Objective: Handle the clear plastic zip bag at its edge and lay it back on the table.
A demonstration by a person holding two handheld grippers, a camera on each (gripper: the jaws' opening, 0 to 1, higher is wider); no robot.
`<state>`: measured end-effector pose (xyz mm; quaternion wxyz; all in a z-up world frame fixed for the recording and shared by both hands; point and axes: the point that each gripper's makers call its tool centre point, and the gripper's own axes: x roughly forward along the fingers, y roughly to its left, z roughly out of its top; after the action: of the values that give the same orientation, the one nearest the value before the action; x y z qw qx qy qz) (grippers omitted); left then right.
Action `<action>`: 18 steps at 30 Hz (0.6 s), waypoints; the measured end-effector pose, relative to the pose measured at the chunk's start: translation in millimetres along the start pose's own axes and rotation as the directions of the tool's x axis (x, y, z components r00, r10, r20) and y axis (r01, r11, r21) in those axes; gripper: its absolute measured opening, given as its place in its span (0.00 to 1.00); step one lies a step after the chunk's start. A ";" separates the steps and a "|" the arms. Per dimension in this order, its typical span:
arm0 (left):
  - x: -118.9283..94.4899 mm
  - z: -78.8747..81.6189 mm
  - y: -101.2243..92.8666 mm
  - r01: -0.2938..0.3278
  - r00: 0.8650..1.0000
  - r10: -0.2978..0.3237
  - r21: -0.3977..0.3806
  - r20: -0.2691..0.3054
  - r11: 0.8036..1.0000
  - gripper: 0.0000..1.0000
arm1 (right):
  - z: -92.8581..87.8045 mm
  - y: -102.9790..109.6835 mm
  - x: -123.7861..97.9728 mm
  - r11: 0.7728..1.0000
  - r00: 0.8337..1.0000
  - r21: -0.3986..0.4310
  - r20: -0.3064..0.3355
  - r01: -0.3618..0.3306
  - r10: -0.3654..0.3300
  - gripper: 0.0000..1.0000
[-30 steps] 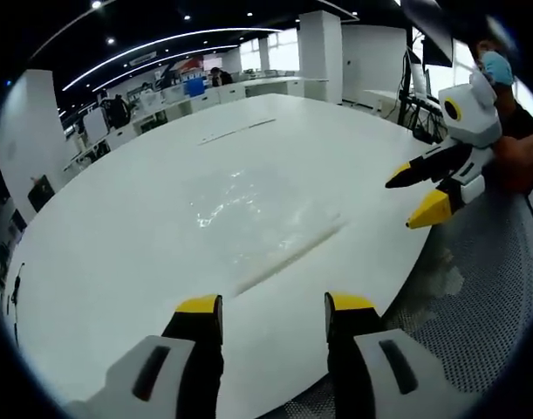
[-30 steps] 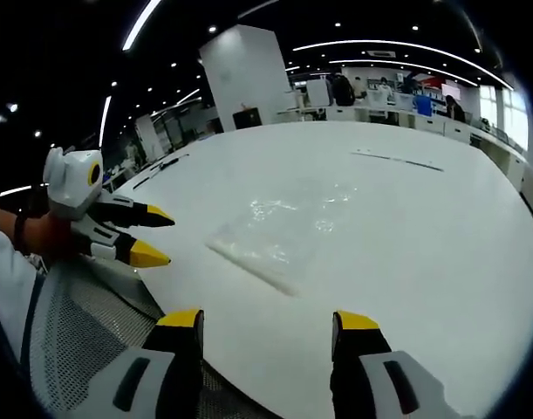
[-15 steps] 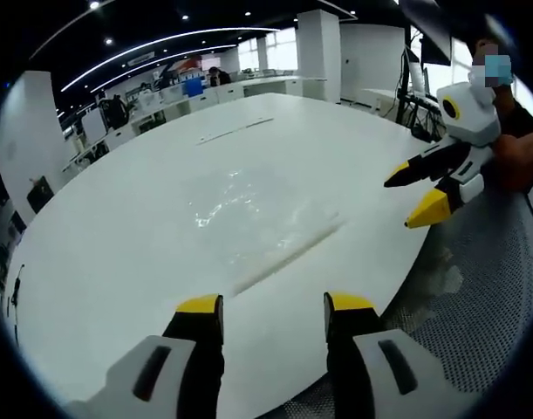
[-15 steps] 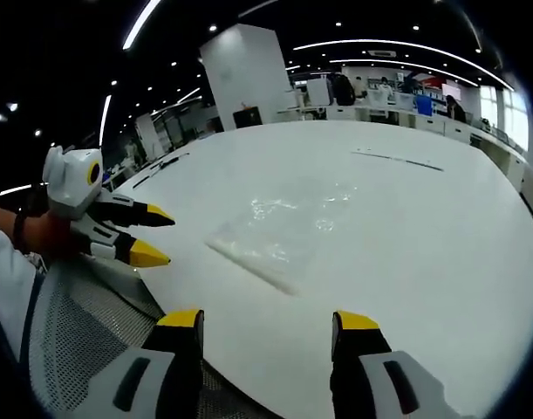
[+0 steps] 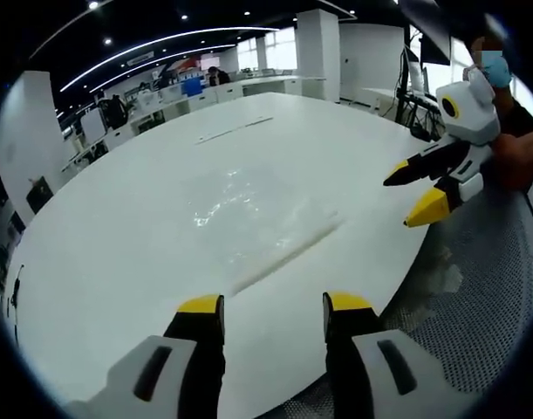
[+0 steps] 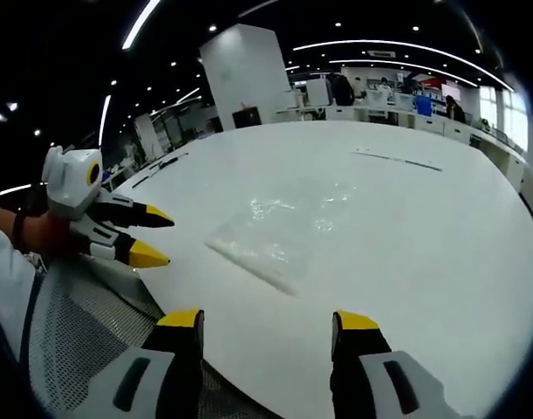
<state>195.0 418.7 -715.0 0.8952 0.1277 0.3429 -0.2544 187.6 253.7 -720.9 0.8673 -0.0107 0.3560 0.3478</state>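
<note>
Both views look from the near edge across the shared table (image 5: 118, 227) (image 6: 440, 227).

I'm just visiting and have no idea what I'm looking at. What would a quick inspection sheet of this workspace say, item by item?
Surface: large round white table, glossy, with a grey mesh surface beside its near edge.
Job's things: clear plastic zip bag lying flat on the table, its zip strip toward the near edge; nothing is touching it.
Clutter: a thin long strip lies far across the table; what it is cannot be told.
Grippers: left gripper open and empty, short of the bag; right gripper open and empty, near the table edge.
Cables: nothing seen.
Surroundings: open office with desks, white pillars and ceiling light strips.
</note>
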 end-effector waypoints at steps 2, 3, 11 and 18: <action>-0.7 0.7 -0.4 0.001 1.000 -0.001 -0.001 0.002 1.000 0.43 | 0.5 -0.2 -0.4 1.000 1.000 0.001 0.001 0.002 -0.002 0.58; -0.9 0.8 -0.3 0.000 1.000 0.000 -0.001 0.002 1.000 0.43 | 0.4 -0.6 -0.2 1.000 1.000 0.003 0.002 0.002 -0.002 0.58; 2.4 -1.1 1.6 -0.002 1.000 0.002 0.000 0.002 1.000 0.43 | -2.8 -4.6 2.6 1.000 1.000 0.002 -0.001 0.002 -0.002 0.58; 3.4 -1.7 1.1 0.000 1.000 0.000 0.003 0.000 1.000 0.42 | -5.3 -6.7 5.9 1.000 1.000 0.001 -0.002 0.001 -0.001 0.58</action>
<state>196.8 419.0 -718.5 0.8950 0.1291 0.3425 -0.2548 191.5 250.7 -730.1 0.8669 -0.0107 0.3573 0.3474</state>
